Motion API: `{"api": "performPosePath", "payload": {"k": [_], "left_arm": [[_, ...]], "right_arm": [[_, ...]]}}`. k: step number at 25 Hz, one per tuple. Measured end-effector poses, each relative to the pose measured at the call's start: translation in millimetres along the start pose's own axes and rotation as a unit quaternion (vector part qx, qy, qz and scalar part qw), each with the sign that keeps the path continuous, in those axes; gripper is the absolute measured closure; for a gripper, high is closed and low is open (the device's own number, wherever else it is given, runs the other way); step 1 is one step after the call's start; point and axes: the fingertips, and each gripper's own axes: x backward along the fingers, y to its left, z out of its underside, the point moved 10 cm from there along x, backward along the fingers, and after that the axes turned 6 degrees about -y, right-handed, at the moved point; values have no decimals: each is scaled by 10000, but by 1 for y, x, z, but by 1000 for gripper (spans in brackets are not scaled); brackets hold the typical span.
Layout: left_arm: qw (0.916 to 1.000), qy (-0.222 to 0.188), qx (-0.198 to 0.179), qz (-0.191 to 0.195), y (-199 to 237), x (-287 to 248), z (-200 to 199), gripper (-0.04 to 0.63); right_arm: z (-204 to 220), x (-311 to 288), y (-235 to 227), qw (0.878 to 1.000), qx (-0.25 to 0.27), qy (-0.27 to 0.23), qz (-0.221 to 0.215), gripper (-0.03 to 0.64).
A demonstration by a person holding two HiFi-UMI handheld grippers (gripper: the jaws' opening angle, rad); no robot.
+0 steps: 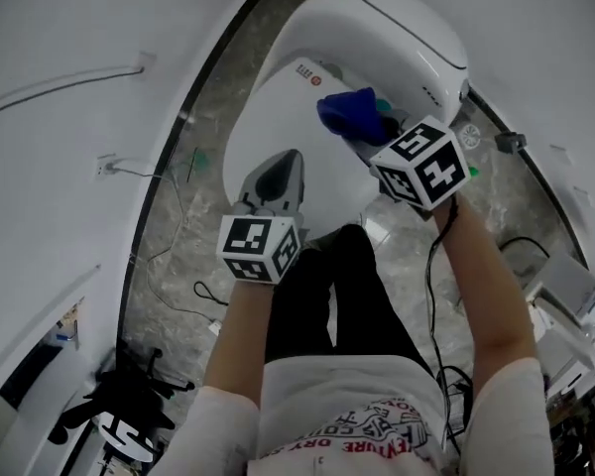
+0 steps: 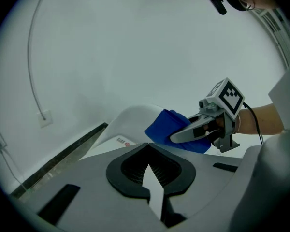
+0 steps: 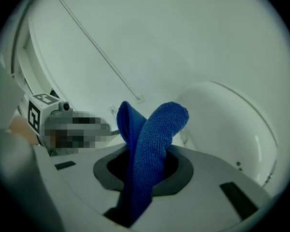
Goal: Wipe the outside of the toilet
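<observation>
R gripper (image 1: pixel 369 139) has its jaws pinched on a blue cloth (image 1: pixel 352 115). The cloth sticks up past the tips in a folded wad and sits at the back of the toilet (image 1: pixel 377 28), where the closed lid (image 1: pixel 293 107) meets the rear housing. L gripper (image 1: pixel 286 164) is near the lid's front edge w/ jaws drawn together at the tips and nothing btwn them; can't tell if it touches the lid, & it's well apart from the cloth.
</observation>
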Motion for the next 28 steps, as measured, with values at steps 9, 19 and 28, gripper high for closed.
{"api": "performPosePath", "payload": {"k": [9,19,28], "left_arm": [[9942,298,-596,844,-66,-89,-17,588],[9701,982,-1173,1887,-69,-138,-16,588],[9608,1184,-1207,2197,-52,-156,-9,588]], "right_arm": [[24,114,-93,9768,-276,-1122,1805,545],[66,128,-131,9297,-1162,-1338,3228,545],[92,118,-128,9021,-1681,-1537,3665,545]]}}
